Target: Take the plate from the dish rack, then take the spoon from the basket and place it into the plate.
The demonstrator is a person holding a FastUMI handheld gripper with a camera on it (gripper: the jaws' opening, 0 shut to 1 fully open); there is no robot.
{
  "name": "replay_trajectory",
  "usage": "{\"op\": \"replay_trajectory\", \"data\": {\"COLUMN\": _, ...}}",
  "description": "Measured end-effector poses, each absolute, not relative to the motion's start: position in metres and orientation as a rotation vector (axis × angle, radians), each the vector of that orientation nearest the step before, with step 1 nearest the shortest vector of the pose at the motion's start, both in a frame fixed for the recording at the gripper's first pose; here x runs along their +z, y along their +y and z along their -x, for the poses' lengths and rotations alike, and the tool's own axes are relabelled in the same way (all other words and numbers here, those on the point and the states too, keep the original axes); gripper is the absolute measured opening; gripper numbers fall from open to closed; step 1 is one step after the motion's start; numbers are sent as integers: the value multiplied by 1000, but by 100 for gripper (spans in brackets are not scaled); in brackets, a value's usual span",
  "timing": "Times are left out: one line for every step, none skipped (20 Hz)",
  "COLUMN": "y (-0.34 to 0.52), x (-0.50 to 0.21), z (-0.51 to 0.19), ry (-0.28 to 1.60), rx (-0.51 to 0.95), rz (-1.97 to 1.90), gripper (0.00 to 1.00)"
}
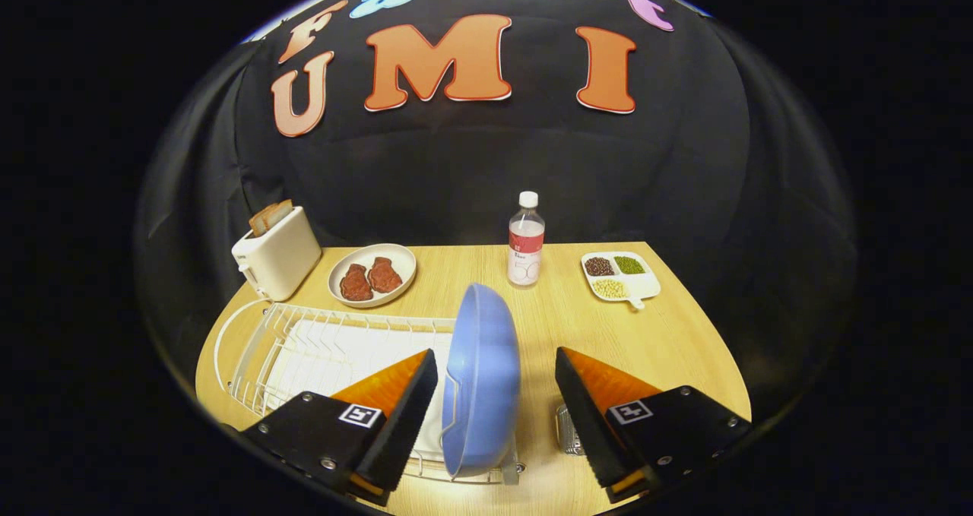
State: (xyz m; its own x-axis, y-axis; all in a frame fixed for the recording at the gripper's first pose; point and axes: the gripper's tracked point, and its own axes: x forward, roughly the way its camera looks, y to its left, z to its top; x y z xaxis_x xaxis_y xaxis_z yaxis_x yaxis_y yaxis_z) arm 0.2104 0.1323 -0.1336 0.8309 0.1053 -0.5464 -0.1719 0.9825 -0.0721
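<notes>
A blue plate (pixel 483 379) stands on edge at the right end of the white wire dish rack (pixel 304 349). My gripper (pixel 496 383) is open, and the plate sits between its two fingers. The left finger is close beside the plate's left rim; the right finger stands apart from it, with bare table between. Neither finger presses on the plate. A bit of a metal basket (pixel 568 431) peeks out just inside the right finger; I cannot make out a spoon in it.
A white toaster (pixel 277 251) with bread stands at the far left. Beside it is a plate with two pieces of meat (pixel 372 274). A water bottle (pixel 525 241) and a divided dish of beans (pixel 619 275) stand at the back of the wooden table (pixel 669 333).
</notes>
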Motion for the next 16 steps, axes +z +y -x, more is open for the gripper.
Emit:
{"op": "replay_trajectory", "data": {"y": 135, "x": -138, "z": -208, "ry": 592, "rx": 150, "rz": 120, "gripper": 90}}
{"op": "replay_trajectory", "data": {"y": 137, "x": -143, "z": -207, "ry": 614, "rx": 148, "rz": 119, "gripper": 82}}
{"op": "replay_trajectory", "data": {"y": 138, "x": -148, "z": -204, "ry": 635, "rx": 143, "rz": 119, "gripper": 78}}
{"op": "replay_trajectory", "data": {"y": 137, "x": -152, "z": -205, "ry": 653, "rx": 131, "rz": 123, "gripper": 69}}
{"op": "replay_trajectory", "data": {"y": 135, "x": -156, "z": -206, "ry": 665, "rx": 118, "rz": 126, "gripper": 64}}
{"op": "replay_trajectory", "data": {"y": 133, "x": -158, "z": -206, "ry": 672, "rx": 108, "rz": 126, "gripper": 53}}
{"op": "replay_trajectory", "data": {"y": 133, "x": -158, "z": -207, "ry": 675, "rx": 93, "rz": 118, "gripper": 47}}
{"op": "replay_trajectory", "data": {"y": 132, "x": -158, "z": -207, "ry": 679, "rx": 79, "rz": 114, "gripper": 41}}
{"op": "replay_trajectory", "data": {"y": 128, "x": -158, "z": -207, "ry": 682, "rx": 58, "rz": 121, "gripper": 34}}
{"op": "replay_trajectory", "data": {"y": 123, "x": -156, "z": -207, "ry": 684, "rx": 23, "rz": 133, "gripper": 31}}
{"op": "replay_trajectory", "data": {"y": 119, "x": -152, "z": -209, "ry": 671, "rx": -6, "rz": 141, "gripper": 30}}
{"op": "replay_trajectory", "data": {"y": 116, "x": -145, "z": -212, "ry": 652, "rx": -34, "rz": 149, "gripper": 26}}
{"op": "replay_trajectory", "data": {"y": 114, "x": -140, "z": -214, "ry": 633, "rx": -55, "rz": 159, "gripper": 25}}
{"op": "replay_trajectory", "data": {"y": 114, "x": -135, "z": -214, "ry": 628, "rx": -67, "rz": 181, "gripper": 22}}
{"op": "replay_trajectory", "data": {"y": 114, "x": -132, "z": -214, "ry": 618, "rx": -73, "rz": 206, "gripper": 22}}
{"op": "replay_trajectory", "data": {"y": 116, "x": -128, "z": -215, "ry": 607, "rx": -82, "rz": 233, "gripper": 22}}
